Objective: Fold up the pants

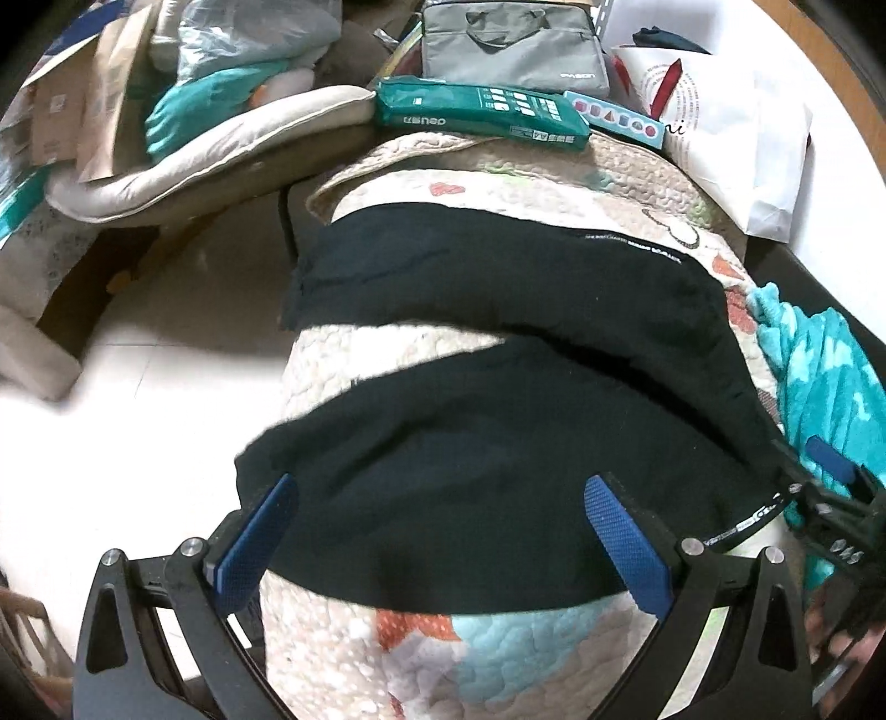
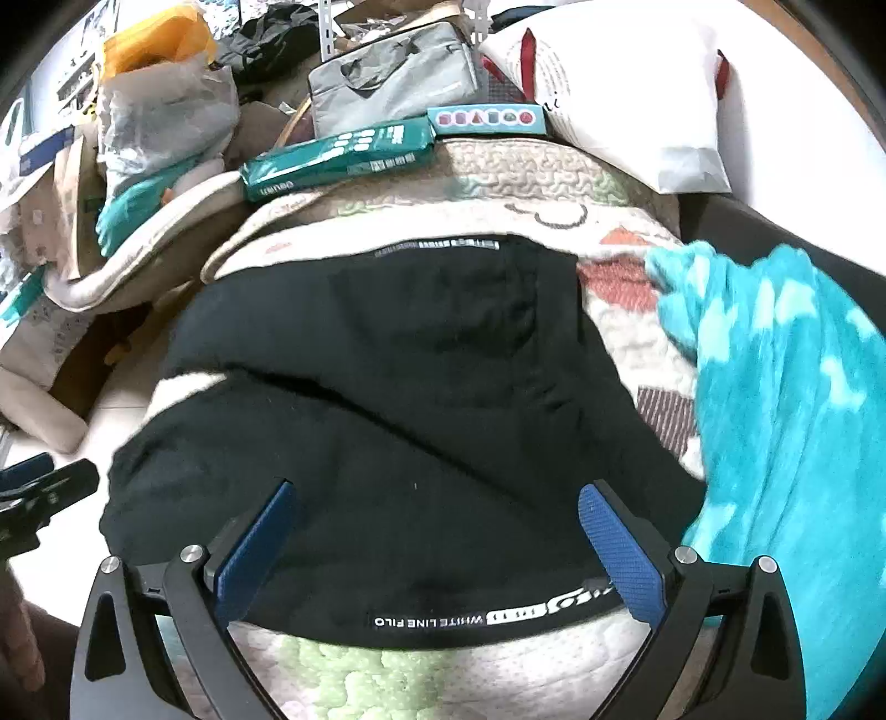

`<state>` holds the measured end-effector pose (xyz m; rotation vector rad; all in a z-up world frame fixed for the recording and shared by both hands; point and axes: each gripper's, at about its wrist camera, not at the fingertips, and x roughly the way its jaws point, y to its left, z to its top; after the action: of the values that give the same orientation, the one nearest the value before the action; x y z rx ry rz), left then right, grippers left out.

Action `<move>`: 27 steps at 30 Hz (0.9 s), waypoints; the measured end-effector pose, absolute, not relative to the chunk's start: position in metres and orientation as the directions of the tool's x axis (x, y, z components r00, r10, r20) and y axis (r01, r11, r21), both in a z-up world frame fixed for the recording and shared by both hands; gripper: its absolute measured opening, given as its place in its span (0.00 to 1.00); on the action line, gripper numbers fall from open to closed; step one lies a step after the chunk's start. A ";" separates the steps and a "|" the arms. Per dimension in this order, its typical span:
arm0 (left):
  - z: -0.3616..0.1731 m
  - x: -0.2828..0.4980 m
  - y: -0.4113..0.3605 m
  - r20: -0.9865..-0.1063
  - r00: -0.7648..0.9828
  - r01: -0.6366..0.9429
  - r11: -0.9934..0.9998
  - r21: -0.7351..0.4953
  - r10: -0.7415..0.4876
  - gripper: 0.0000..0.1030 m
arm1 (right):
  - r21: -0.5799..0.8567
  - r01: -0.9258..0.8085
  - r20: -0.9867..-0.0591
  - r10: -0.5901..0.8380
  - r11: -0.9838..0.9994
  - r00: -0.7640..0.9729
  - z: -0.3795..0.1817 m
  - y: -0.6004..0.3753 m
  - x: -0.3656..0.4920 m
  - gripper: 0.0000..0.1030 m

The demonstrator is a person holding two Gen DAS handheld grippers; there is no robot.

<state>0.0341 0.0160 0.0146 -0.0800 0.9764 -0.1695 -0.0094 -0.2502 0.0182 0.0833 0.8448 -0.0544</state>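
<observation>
Black pants (image 1: 487, 443) lie spread flat on a quilted, patterned cover (image 1: 498, 653), legs running to the left and splayed in a V. They also show in the right wrist view (image 2: 387, 399), with a white-lettered side stripe (image 2: 487, 612) along the near edge. My left gripper (image 1: 440, 531) is open and empty, hovering over the near leg. My right gripper (image 2: 434, 537) is open and empty over the waist end. The right gripper also shows at the right edge of the left wrist view (image 1: 830, 487).
A turquoise fleece blanket (image 2: 786, 399) lies right of the pants. A green box (image 1: 482, 113), a grey bag (image 1: 515, 44) and a white paper bag (image 1: 731, 127) stand at the far end. Cushions and clutter (image 1: 166, 127) sit left, over pale floor (image 1: 138, 387).
</observation>
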 end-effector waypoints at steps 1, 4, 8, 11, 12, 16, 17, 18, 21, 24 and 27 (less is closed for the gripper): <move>0.016 0.039 0.018 -0.818 0.545 0.110 0.983 -0.144 -0.181 1.00 | 0.057 0.061 -0.750 0.002 0.997 0.662 0.028 -0.254 -0.004 1.00; 0.024 0.061 0.026 -0.825 0.531 0.128 0.981 -0.148 -0.194 1.00 | 0.050 0.018 -0.766 0.027 0.999 0.642 0.045 -0.266 0.015 1.00; 0.032 0.096 0.034 -0.814 0.528 0.183 0.968 -0.170 -0.242 1.00 | 0.055 -0.035 -0.807 0.065 0.998 0.587 0.038 -0.285 0.064 1.00; 0.031 0.133 0.034 -0.803 0.532 0.256 0.955 -0.151 -0.270 1.00 | 0.030 -0.083 -0.839 0.070 0.996 0.540 0.020 -0.287 0.101 1.00; 0.029 0.147 0.033 -0.806 0.519 0.277 0.949 -0.154 -0.283 1.00 | 0.033 -0.099 -0.848 0.080 0.995 0.525 0.014 -0.287 0.114 0.99; 0.020 0.198 0.028 -0.818 0.469 0.333 0.924 -0.186 -0.334 0.84 | 0.020 -0.170 -0.851 0.106 0.985 0.514 0.006 -0.277 0.166 0.99; 0.016 0.216 0.026 -0.820 0.464 0.345 0.921 -0.180 -0.334 0.84 | 0.011 -0.192 -0.852 0.110 0.981 0.511 0.005 -0.274 0.178 0.99; 0.014 0.225 0.024 -0.820 0.463 0.352 0.919 -0.178 -0.336 0.83 | 0.001 -0.210 -0.854 0.110 0.978 0.509 0.004 -0.271 0.187 0.99; 0.004 0.265 0.016 -0.822 0.461 0.373 0.913 -0.163 -0.335 0.82 | -0.049 -0.284 -0.869 0.099 0.958 0.484 -0.003 -0.257 0.223 0.99; -0.007 0.295 0.011 -0.829 0.442 0.397 0.904 -0.161 -0.342 0.82 | -0.079 -0.343 -0.876 0.099 0.936 0.472 -0.011 -0.248 0.250 0.98; -0.018 0.319 0.008 -0.836 0.424 0.423 0.892 -0.159 -0.350 0.82 | -0.071 -0.363 -0.881 0.112 0.929 0.460 -0.018 -0.244 0.273 0.96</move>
<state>0.3186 0.0084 -0.0179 0.0796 1.0252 -0.4841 0.2735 -0.2440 -0.0178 -0.2642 1.0551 0.2962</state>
